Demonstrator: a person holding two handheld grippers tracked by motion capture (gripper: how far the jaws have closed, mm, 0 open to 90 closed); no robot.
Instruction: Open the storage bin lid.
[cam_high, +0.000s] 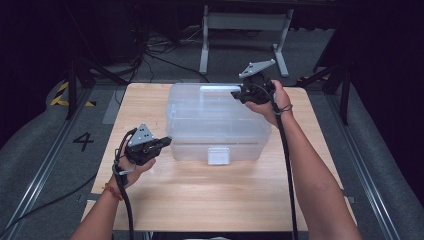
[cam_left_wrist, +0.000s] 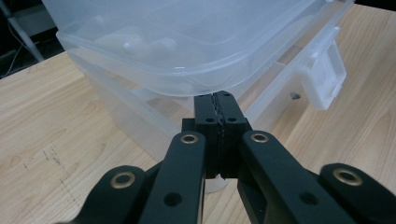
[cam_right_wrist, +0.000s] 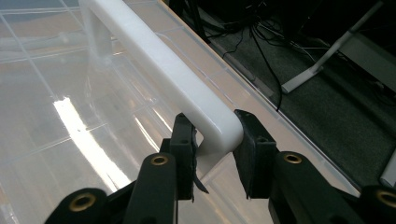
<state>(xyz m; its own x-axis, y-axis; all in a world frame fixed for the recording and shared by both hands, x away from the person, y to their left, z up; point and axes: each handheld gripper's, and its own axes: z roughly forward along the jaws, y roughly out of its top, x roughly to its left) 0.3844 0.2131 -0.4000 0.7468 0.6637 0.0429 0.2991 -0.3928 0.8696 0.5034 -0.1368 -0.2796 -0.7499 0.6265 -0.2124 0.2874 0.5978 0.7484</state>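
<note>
Two forearms came in from the bottom of the high view, each hand holding a claw. Between them stood a clear plastic storage box (cam_high: 216, 122) with a clear lid, in the middle of the wooden surface (cam_high: 210, 200), a little toward the far edge. A white latch (cam_high: 218, 155) hung on its near wall, at the middle. A white handle (cam_right_wrist: 173, 74) lay along the far side of the lid.

The right claw (cam_high: 239, 93) was at the far right corner of the box. In the right gripper view its two black jaws stood on both sides of the rounded end of the white handle, and the pads seemed to press on it, so the claw was gripping the handle.

The left claw (cam_high: 166, 141) was at the near left corner of the box, just beside the lid's edge. In the left gripper view its pads (cam_left_wrist: 219, 119) were pressed together, tips just under the rim of the lid; whether a thin edge was caught between them, I cannot tell. The lid looked a little raised from the box body at this corner.

A black cable (cam_high: 287, 165) trailed from the right claw along the forearm. Beyond the surface were a grey floor, loose cables and a white stand (cam_high: 245, 30).
</note>
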